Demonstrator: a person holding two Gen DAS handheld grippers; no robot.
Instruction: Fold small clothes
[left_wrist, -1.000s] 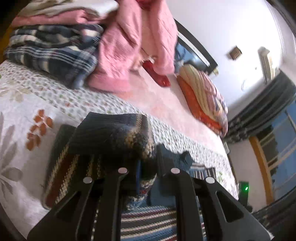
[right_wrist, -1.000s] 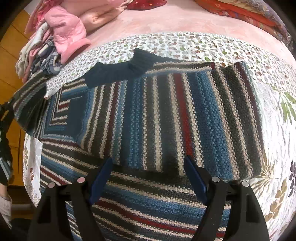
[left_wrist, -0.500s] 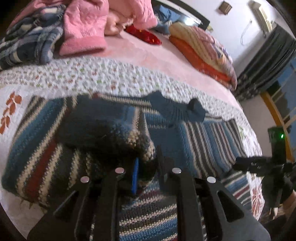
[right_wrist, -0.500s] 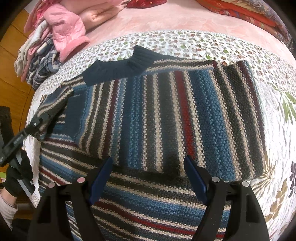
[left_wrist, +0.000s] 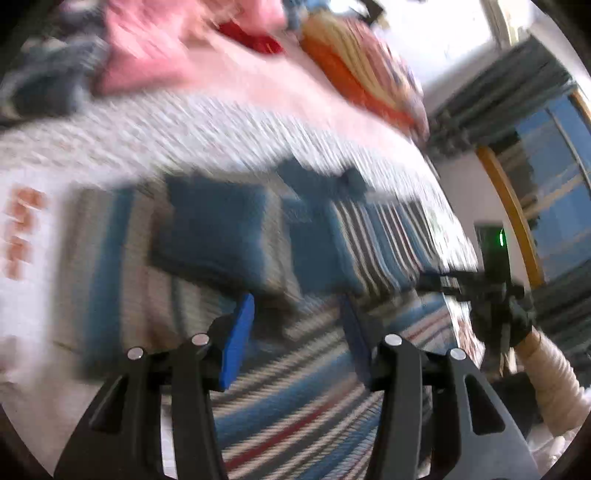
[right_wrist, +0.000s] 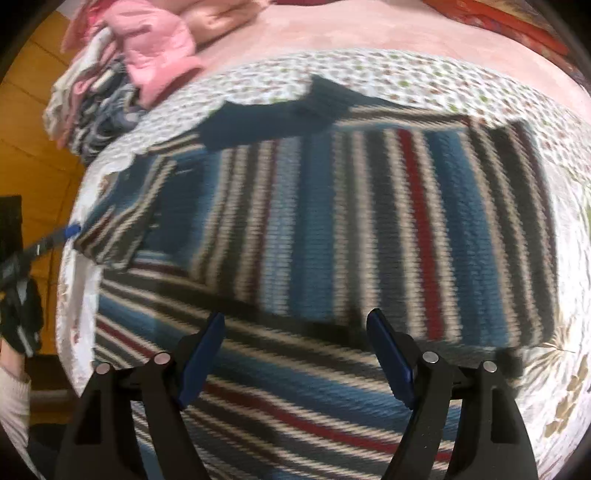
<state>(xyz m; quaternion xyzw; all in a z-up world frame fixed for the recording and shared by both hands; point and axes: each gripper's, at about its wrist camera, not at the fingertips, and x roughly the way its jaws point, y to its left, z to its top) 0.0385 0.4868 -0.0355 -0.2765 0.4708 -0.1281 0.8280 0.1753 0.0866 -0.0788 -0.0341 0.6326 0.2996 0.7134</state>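
A striped knit sweater (right_wrist: 369, 221) in blue, black, cream and red lies spread on the floral bedspread (right_wrist: 406, 74). Its dark blue collar (right_wrist: 273, 118) points to the far side. One sleeve (left_wrist: 214, 236) lies folded across the body, its striped cuff (right_wrist: 110, 229) at the left edge. My left gripper (left_wrist: 297, 332) is open just above the sweater with nothing between its blue pads (left_wrist: 240, 339); the right wrist view shows its tip (right_wrist: 70, 230) beside the cuff. My right gripper (right_wrist: 295, 343) hovers open over the hem side; the left wrist view shows it as the right gripper (left_wrist: 480, 288) in a hand.
A pile of pink and plaid clothes (right_wrist: 122, 74) sits at the far left of the bed. Orange striped pillows (left_wrist: 362, 70) lie at the head. A window with dark curtains (left_wrist: 535, 122) is to the right. The left wrist view is motion-blurred.
My left gripper carried the sleeve across the sweater, let it go and opened; the sleeve now lies folded on the body. The right gripper stayed open and barely moved.
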